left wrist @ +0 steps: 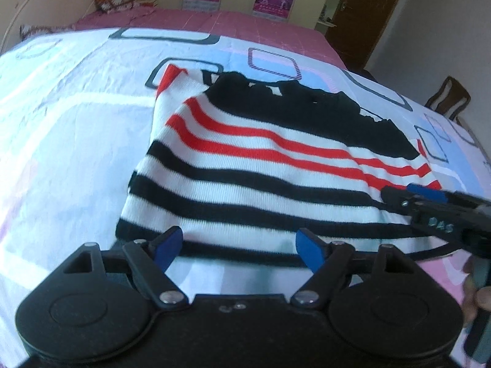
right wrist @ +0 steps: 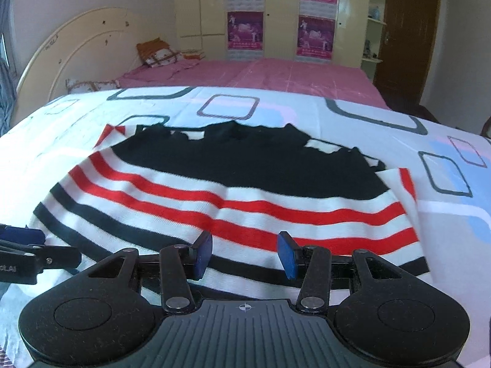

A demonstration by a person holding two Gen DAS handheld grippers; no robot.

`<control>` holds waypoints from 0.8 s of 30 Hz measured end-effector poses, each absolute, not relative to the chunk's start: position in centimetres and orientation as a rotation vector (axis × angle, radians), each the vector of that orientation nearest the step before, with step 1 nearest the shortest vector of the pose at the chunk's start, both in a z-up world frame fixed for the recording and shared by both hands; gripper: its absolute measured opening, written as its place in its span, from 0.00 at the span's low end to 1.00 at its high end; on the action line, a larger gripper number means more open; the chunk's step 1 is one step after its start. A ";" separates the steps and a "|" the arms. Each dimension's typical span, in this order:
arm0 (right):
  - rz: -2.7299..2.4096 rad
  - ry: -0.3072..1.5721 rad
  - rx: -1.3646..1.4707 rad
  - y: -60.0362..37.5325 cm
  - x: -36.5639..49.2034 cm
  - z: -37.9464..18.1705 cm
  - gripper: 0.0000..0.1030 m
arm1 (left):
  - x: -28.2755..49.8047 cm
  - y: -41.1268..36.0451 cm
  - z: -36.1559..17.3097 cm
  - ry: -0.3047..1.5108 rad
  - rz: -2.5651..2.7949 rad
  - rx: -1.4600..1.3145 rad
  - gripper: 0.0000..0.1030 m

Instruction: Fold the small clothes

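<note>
The left gripper (left wrist: 236, 247) has its jaws spread wide, with nothing between the blue pads, poised just above the near hem of the striped knit sweater (left wrist: 276, 159). The right gripper (right wrist: 245, 253) holds its jaws partly apart, also gripping nothing, over the same near edge of the sweater further toward its right side. In the left wrist view the right gripper shows at the sweater's right edge, with part of a hand (left wrist: 478, 300) behind it.

The sweater lies spread flat on the patterned bedsheet (right wrist: 307, 107), its black upper part at the far end, red stripes in the middle and black stripes nearest the grippers. A red-edged sleeve (right wrist: 112, 132) pokes out at the sweater's far left corner.

Beyond the sweater the sheet gives way to a pink bed cover (right wrist: 291, 73), with pillows (right wrist: 159, 53) by the curved headboard (right wrist: 76, 49). Behind the bed stand wardrobe doors with purple posters (right wrist: 245, 30) and a brown door (right wrist: 408, 36).
</note>
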State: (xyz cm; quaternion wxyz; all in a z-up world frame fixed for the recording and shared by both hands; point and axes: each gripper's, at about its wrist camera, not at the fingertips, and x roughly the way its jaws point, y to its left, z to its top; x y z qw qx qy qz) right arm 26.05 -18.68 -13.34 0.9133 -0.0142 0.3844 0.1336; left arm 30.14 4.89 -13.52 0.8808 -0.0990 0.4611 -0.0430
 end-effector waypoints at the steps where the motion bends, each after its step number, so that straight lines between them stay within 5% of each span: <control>1: 0.273 0.802 -0.028 -18.6 26.1 -13.7 0.45 | 30.0 5.0 -13.6 0.966 -0.088 -0.223 0.78; 7: 0.269 0.832 -0.073 -18.3 26.0 -15.6 0.45 | 29.9 6.4 -15.3 1.031 -0.090 -0.401 0.80; 24: 0.262 0.790 -0.053 -18.1 26.4 -13.8 0.45 | 32.0 9.6 -17.4 0.861 -0.079 -0.799 0.88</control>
